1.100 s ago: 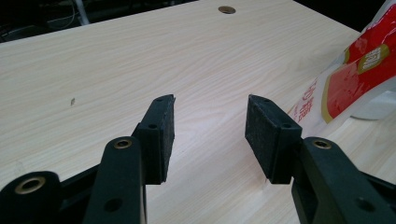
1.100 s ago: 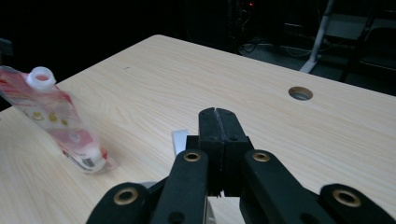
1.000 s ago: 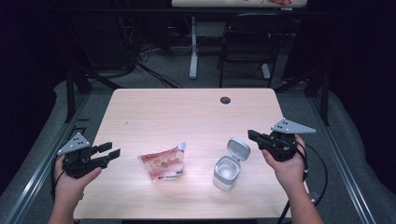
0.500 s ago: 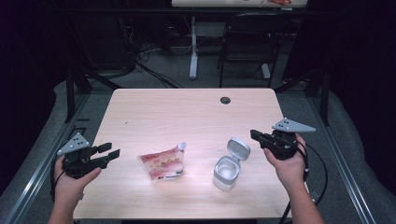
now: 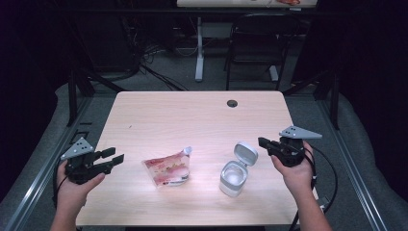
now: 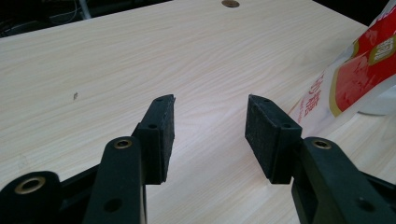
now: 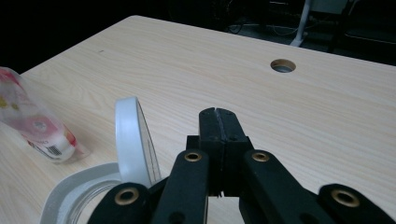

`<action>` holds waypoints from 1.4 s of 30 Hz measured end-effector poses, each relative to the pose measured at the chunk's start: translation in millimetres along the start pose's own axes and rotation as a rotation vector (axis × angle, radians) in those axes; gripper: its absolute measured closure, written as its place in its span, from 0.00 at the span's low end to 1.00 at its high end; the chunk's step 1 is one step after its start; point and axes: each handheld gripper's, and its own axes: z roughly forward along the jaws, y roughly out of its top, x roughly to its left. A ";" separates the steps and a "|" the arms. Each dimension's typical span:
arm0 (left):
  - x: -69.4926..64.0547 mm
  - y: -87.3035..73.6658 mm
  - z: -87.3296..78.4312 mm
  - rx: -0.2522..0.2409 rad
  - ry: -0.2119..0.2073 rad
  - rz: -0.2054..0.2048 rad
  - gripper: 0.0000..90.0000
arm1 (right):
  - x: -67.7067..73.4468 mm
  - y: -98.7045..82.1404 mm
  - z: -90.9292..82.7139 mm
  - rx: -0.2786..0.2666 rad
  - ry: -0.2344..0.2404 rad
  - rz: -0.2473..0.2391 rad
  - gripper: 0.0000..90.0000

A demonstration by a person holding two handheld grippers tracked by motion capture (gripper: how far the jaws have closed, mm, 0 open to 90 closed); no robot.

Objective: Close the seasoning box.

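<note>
A red and white refill pouch (image 5: 169,168) with a small spout lies on the wooden table (image 5: 192,120), left of centre. A clear jar (image 5: 234,176) with its white flip lid (image 5: 246,153) standing up sits to the pouch's right. My left gripper (image 5: 114,156) is held at the table's left edge, open and empty, its jaws pointing at the pouch (image 6: 359,77). My right gripper (image 5: 262,142) hovers just right of the jar, shut with nothing between its pads. In the right gripper view the lid (image 7: 133,140) stands just left of the shut jaws (image 7: 218,115).
A round cable hole (image 5: 232,103) sits near the table's far edge. Behind the table are a dark chair (image 5: 255,43), a white desk leg (image 5: 199,53) and loose cables on the grey floor. Metal rails run along both sides of the table.
</note>
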 end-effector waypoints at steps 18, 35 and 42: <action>0.5 -1.0 1.1 0.002 0.003 -0.004 0.58 | 3.3 -13.8 4.1 0.018 0.014 0.005 1.00; 0.0 -0.4 0.2 0.003 0.004 0.001 0.58 | 16.4 -17.0 1.7 0.011 0.047 -0.017 1.00; -0.5 -0.2 0.8 0.005 0.001 0.005 0.58 | 22.1 -21.3 1.1 0.009 0.064 -0.023 1.00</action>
